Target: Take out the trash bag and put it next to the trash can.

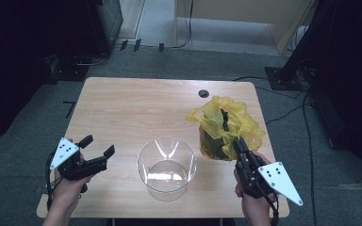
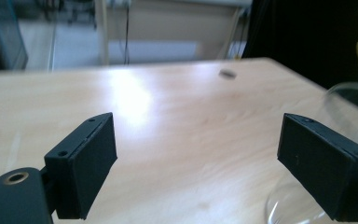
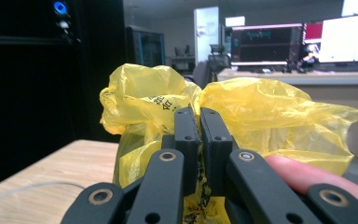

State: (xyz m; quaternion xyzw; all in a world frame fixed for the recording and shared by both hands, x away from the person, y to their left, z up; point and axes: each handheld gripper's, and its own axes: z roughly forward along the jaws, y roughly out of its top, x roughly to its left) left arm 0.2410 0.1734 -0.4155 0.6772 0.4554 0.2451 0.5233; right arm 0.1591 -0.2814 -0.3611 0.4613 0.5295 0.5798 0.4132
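Yellow plastic bag (image 1: 226, 126) pinched by right gripper (image 1: 238, 143) at table's (image 1: 136, 108) right side
Jaws clamped on bag's gathered film; left gripper (image 1: 98, 146) held w/ jaws wide apart, near-left, beside clear glass bowl (image 1: 166, 167)

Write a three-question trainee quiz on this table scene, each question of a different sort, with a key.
1. True or false: the right gripper is shut on the yellow plastic bag.
2. Which object stands between the two grippers at the table's near edge? A) a metal pot B) a clear glass bowl C) a cardboard box
3. Fill in: the left gripper's fingers are ____ and hold nothing.

Key: 1 true; 2 B; 3 open.
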